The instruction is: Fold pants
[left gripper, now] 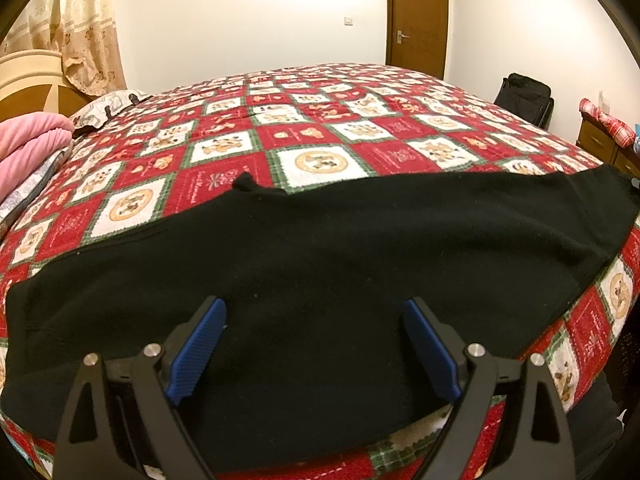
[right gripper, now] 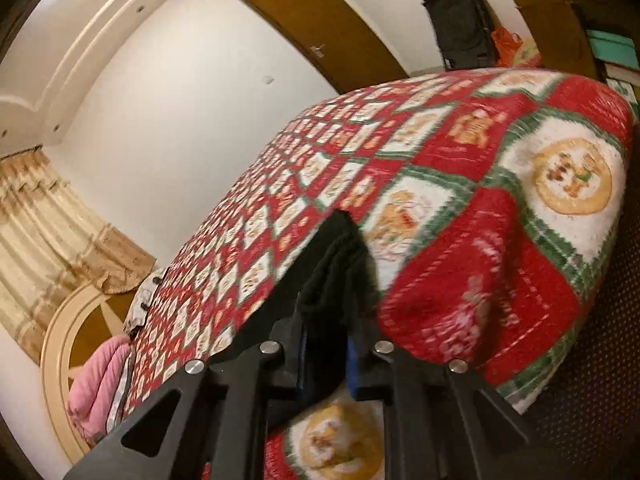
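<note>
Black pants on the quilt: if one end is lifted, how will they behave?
Probably floppy: the black pants lie limp along the quilt, and fabric bunches in the right claw. The rest would likely sag and drag, not slide.

One pair of black pants [left gripper: 320, 264] lies spread across the near edge of one bed [left gripper: 328, 128], which carries one red patchwork quilt [left gripper: 400, 152]. Two claws are in view: the left claw [left gripper: 314, 312] above the pants and the right claw [right gripper: 326, 320] at the pants' end. Beyond the bed stand one brown door [left gripper: 418, 16] and one black suitcase [left gripper: 524, 96]. At the bed's head lie one pink blanket [left gripper: 28, 140] and one curtain [left gripper: 80, 24].
</note>
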`<state>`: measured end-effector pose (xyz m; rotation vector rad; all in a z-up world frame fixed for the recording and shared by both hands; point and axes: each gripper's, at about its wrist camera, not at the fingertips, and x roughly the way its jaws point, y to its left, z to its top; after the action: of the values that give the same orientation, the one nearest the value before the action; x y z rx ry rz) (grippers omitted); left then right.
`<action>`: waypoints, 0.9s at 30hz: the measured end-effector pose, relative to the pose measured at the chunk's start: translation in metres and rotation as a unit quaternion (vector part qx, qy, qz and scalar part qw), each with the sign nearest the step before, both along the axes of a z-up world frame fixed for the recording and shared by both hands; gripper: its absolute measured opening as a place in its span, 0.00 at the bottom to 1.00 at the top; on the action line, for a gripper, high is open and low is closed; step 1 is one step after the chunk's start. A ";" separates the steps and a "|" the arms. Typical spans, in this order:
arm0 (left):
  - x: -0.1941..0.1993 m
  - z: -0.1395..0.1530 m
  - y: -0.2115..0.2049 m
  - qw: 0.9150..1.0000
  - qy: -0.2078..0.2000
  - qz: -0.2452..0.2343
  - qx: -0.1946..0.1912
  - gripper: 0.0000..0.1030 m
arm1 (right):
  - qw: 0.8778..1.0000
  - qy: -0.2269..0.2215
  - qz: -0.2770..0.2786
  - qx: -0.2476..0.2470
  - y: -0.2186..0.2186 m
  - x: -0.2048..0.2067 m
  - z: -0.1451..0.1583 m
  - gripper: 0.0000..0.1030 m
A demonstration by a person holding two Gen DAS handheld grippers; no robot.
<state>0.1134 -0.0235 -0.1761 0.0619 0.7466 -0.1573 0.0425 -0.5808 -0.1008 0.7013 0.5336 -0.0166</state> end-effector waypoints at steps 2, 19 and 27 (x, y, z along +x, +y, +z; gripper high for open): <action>0.000 0.000 0.000 1.000 0.001 0.001 -0.001 0.91 | 0.999 -0.013 0.023 -0.018 0.015 0.000 0.014 0.13; 0.004 0.005 0.013 1.000 0.001 0.013 -0.021 0.91 | 0.938 -0.033 0.322 -0.121 0.264 0.075 0.041 0.12; 0.006 0.006 0.022 0.999 0.002 0.021 -0.028 0.91 | 0.903 0.027 0.408 -0.136 0.356 0.103 -0.020 0.12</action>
<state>0.1194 -0.0015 -0.1703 -0.0080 0.7458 -0.1381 0.1458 -0.2246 -0.1204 0.1639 0.8289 0.6662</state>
